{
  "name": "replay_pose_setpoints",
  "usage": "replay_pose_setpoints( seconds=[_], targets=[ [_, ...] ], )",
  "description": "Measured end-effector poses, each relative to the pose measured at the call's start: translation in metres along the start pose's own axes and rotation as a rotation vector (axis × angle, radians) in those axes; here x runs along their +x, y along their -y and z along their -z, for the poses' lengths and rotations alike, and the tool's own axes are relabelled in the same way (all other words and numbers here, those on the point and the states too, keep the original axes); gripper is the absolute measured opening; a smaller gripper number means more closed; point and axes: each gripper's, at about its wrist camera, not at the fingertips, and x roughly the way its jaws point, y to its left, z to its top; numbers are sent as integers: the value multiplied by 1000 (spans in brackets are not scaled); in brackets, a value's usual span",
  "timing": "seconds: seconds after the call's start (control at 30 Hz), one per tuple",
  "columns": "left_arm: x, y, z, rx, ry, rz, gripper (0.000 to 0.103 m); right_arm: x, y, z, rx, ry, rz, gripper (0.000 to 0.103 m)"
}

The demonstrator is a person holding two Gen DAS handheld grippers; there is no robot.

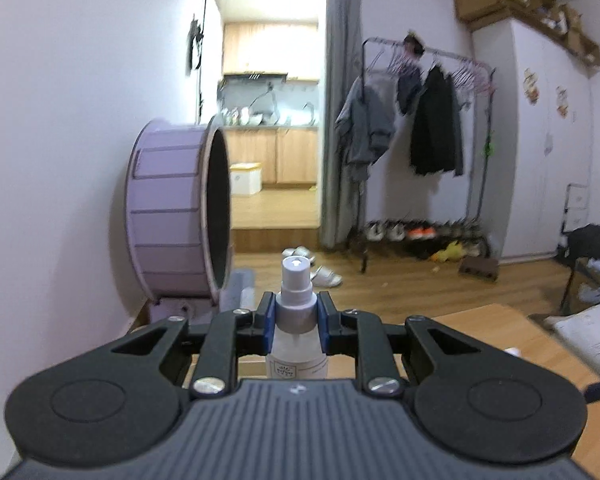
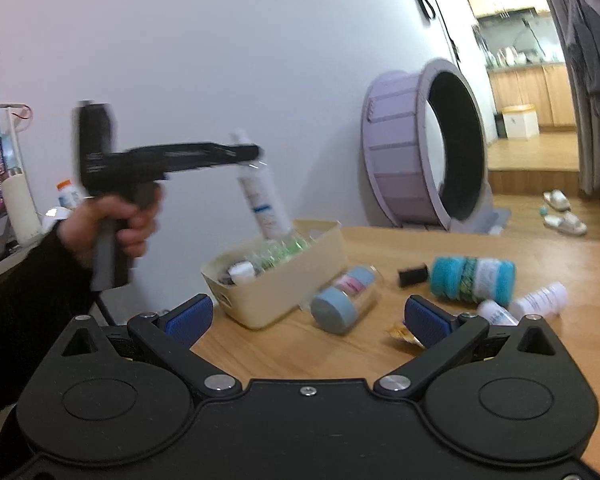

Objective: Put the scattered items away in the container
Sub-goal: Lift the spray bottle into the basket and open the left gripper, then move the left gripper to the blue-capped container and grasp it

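My left gripper [image 1: 296, 322] is shut on a white spray bottle [image 1: 297, 344], gripping it below the cap. In the right wrist view the same gripper [image 2: 248, 152] holds the bottle [image 2: 262, 200] tilted, its base just above the cream container [image 2: 288, 280], which holds several small items. My right gripper [image 2: 306, 316] is open and empty above the wooden table [image 2: 380, 360]. A blue-lidded jar [image 2: 346, 300], a blue sponge roll [image 2: 472, 276], a small black item [image 2: 413, 275], two white bottles [image 2: 540, 298] and a wrapper [image 2: 400, 332] lie on the table.
A purple wheel [image 2: 420, 148] stands against the wall behind the table. A monitor and lamp [image 2: 4, 184] stand at far left. A clothes rack [image 1: 428, 128], shoes and slippers [image 1: 320, 272] are across the floor; a doorway leads to a kitchen.
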Motion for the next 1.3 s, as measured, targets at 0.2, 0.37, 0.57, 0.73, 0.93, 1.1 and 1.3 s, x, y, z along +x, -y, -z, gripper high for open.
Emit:
replay_pose_setpoints(
  seconds=[0.2, 0.37, 0.57, 0.73, 0.93, 1.1, 1.3],
  targets=[
    [45, -10, 6, 20, -75, -18, 20, 9, -9, 0, -3, 45, -28, 103],
    [74, -12, 11, 34, -141, -21, 21, 17, -7, 1, 18, 42, -18, 103],
    [70, -16, 10, 62, -173, -40, 32, 19, -4, 3, 22, 30, -11, 103],
    [34, -12, 6, 16, -136, -35, 43, 16, -2, 2, 26, 40, -2, 103],
    [-9, 21, 22, -35, -131, 55, 51, 7, 2, -2, 35, 61, 17, 103],
    [-26, 54, 56, -72, -150, 101, 55, -1, 4, -5, 34, 64, 30, 103],
    [-13, 83, 86, -45, -186, 78, 65, -8, 6, -6, 34, 67, 27, 103]
  ],
)
